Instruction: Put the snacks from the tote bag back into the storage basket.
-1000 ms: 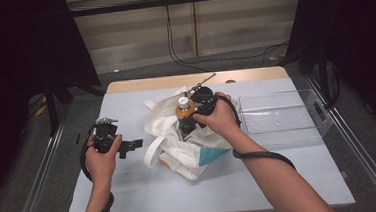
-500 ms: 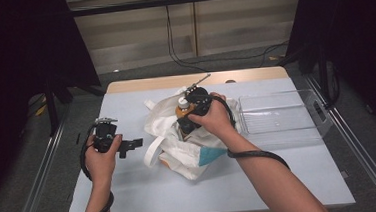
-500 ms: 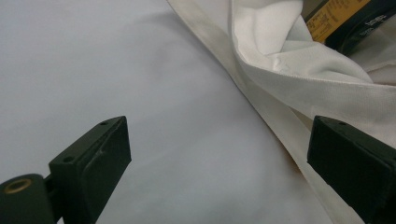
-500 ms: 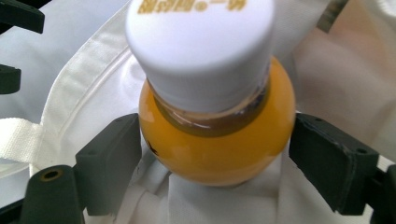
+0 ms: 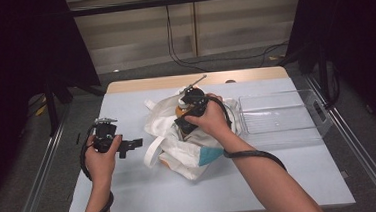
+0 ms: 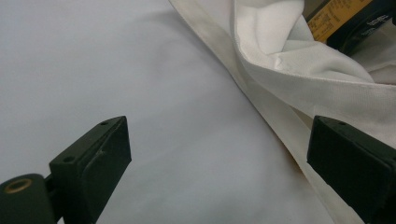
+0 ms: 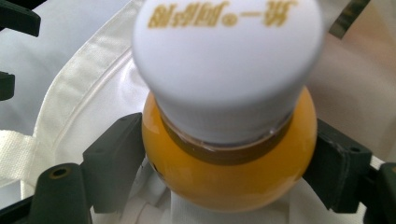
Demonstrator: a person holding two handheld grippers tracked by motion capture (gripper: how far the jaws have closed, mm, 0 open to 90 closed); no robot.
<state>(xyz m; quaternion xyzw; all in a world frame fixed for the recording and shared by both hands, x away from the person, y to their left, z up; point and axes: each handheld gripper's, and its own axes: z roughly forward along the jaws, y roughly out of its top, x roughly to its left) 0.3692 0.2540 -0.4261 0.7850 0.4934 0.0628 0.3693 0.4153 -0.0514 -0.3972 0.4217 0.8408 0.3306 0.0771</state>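
White cloth lies bunched in the middle of our table [image 5: 132, 200]: a soft bag [image 5: 170, 137] with its mouth turned up and one handle strap trailing toward our left hand. Inside that mouth stands a bottle [image 7: 229, 154] of orange drink with a broad white cap [image 7: 229, 60] printed in gold letters, upright in the folds of the bag.

We hold the right gripper [image 5: 191, 108] over the bag, our hand wrapped round its body, its cable looping back along our forearm. In the right gripper view, its two black jaws sit on either side of the bottle's rounded shoulder, just under the cap. They stand wide, and both pads [image 7: 114, 154] lie against the orange curve, so we have the bottle clasped between them. The jaws have just been closing a little, with the bottle between them. In the high view the bottle is mostly hidden by our hand, with a bit of orange showing at the gripper's left.

Our left gripper [image 5: 128, 144] rests low over the bare table, just beside the bag's left edge, pointing toward it. In the left gripper view, its jaws are spread wide apart with nothing between them but the pale table surface; a fold of the white cloth runs past the right-hand jaw, and we cannot tell whether the two touch.

To the right of the bag, close to it, lies a clear plastic tray [image 5: 278, 130] near the table's right edge.
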